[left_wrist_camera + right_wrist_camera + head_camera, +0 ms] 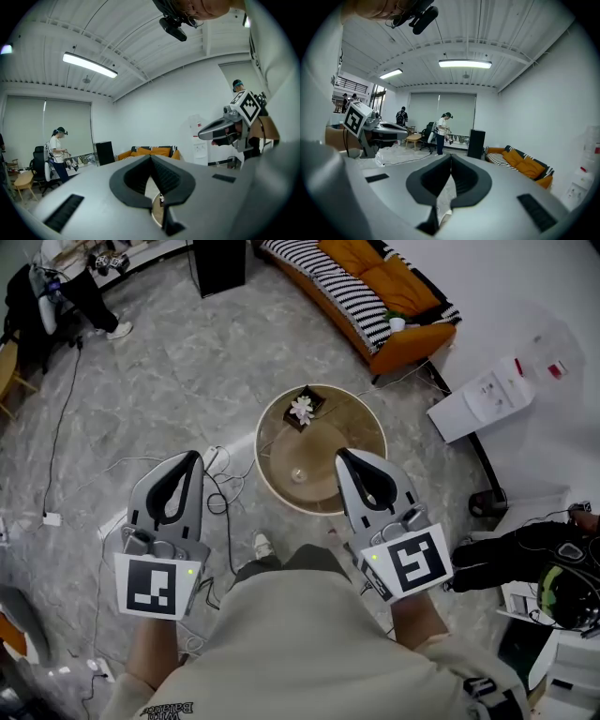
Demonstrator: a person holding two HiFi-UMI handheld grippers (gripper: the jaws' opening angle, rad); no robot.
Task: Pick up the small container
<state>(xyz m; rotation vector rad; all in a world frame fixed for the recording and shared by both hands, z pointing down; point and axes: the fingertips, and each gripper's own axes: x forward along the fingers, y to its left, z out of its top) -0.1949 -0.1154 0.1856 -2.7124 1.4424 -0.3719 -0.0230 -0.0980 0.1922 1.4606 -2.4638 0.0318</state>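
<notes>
Grey marble floor fills the head view. A round table (328,442) stands ahead, with the small container (298,474) on its top, nearer than a flower pot (303,409). The left gripper (193,458) and right gripper (341,457) flank the container, neither touching it. The left gripper view shows jaws together and empty. The right gripper view shows jaws together, nothing between them.

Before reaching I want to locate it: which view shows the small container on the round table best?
The head view: from above, the small container sits unobstructed on the round table. The left gripper view shows only a sliver of table past its fingers; the right gripper view shows neither.
</notes>
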